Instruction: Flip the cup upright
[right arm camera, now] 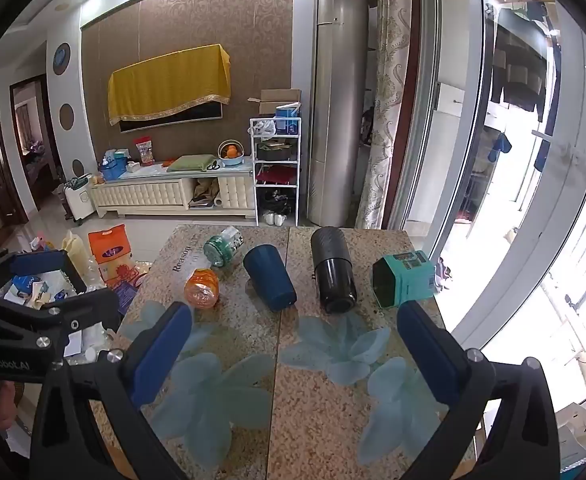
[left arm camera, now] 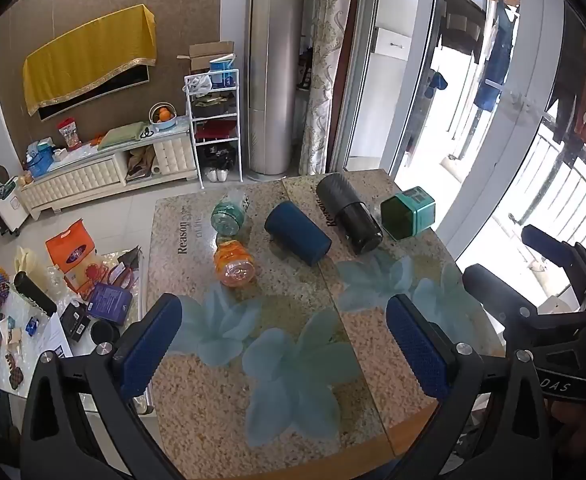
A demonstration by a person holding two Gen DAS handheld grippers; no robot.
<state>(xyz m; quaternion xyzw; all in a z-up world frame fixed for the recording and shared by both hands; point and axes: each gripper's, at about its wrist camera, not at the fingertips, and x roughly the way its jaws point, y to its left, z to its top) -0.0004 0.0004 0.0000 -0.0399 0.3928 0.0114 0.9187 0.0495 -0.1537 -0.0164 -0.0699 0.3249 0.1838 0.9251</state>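
On the speckled stone-pattern table (right arm camera: 333,420), nothing gripped yet: the dark blue ribbed plastic cup (right arm camera: 270,278) lies on its side mid-row, both grippers wide apart and empty.

The left gripper (left arm camera: 289,344) and right gripper (right arm camera: 295,354) hover well short of it. A round cup may roll when nudged (the orange plastic bottle (right arm camera: 202,288) and black cylindrical flask (right arm camera: 333,272) lie near either side), and a grip on its tapered wall could slip during tipping.
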